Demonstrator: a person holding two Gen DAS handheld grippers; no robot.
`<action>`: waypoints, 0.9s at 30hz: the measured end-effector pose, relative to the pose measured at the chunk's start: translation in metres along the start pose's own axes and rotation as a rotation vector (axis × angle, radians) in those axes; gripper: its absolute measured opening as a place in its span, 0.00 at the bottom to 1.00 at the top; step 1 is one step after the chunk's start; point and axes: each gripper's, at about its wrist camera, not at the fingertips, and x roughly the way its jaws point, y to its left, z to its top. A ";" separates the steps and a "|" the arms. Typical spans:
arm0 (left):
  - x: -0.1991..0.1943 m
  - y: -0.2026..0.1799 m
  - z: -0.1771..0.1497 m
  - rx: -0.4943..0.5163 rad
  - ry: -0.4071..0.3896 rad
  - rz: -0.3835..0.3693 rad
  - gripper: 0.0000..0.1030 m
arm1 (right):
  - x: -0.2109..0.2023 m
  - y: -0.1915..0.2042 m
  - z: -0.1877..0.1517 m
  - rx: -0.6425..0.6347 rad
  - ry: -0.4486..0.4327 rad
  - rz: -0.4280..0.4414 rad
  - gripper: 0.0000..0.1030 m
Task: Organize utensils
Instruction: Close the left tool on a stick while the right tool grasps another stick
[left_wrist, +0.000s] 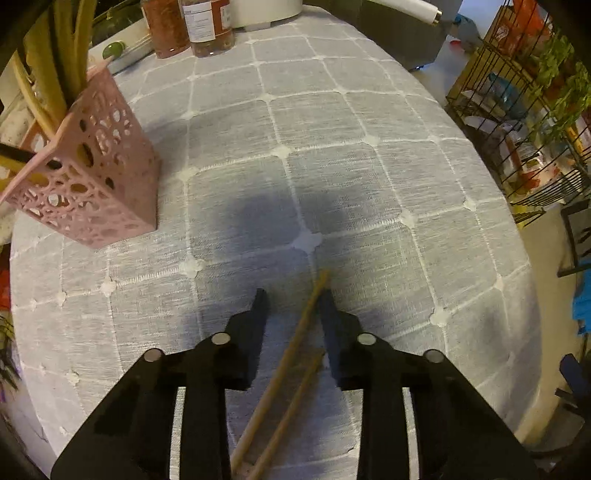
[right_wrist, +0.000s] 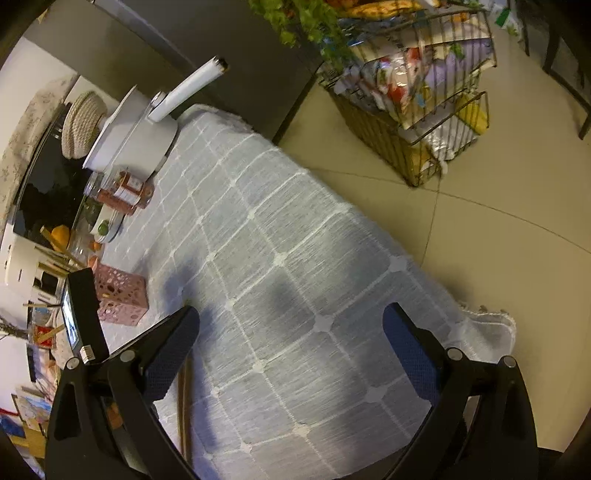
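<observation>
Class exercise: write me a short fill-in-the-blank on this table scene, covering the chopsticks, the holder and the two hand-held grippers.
1. The two wooden chopsticks lie on the checked tablecloth between the fingers of the ____ hand-held gripper.
2. The perforated utensil holder is ____ in colour.
3. The jaws of the right hand-held gripper stand wide ____.
4. The white pot stands at the table's far end, beside two ____.

Missing words: left; pink; open; jars
</observation>
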 end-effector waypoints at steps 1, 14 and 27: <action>-0.001 0.003 -0.002 0.006 0.002 0.020 0.10 | 0.002 0.005 -0.002 -0.013 0.008 0.003 0.94; -0.058 0.072 -0.046 -0.075 -0.122 0.012 0.04 | 0.034 0.074 -0.040 -0.181 0.087 -0.026 0.94; -0.134 0.096 -0.081 -0.080 -0.334 0.098 0.04 | 0.111 0.152 -0.095 -0.423 0.240 -0.209 0.79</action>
